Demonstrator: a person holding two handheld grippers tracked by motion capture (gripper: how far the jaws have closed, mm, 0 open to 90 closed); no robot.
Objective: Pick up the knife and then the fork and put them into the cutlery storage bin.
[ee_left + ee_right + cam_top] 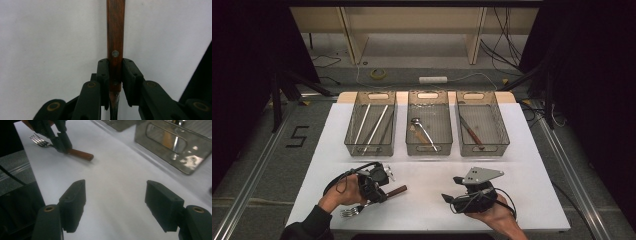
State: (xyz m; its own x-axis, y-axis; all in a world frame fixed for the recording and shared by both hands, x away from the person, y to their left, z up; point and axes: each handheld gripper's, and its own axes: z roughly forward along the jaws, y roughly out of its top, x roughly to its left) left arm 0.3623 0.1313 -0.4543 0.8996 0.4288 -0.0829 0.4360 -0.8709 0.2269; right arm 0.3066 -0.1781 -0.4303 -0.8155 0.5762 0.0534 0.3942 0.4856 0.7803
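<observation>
A fork with a reddish wooden handle lies on the white table near its front left, tines toward the person. My left gripper is shut on the handle where it meets the metal neck. In the left gripper view both pads press the handle from either side, left gripper. My right gripper hovers at the front right, pointing left, open with nothing between its jaws. The right gripper view also shows the fork and the left gripper farther off.
Three metal mesh baskets stand in a row at the back of the table. The left basket holds long pale sticks, the middle basket a spoon, and the right basket a wooden-handled utensil. White tabletop lies between the baskets and grippers.
</observation>
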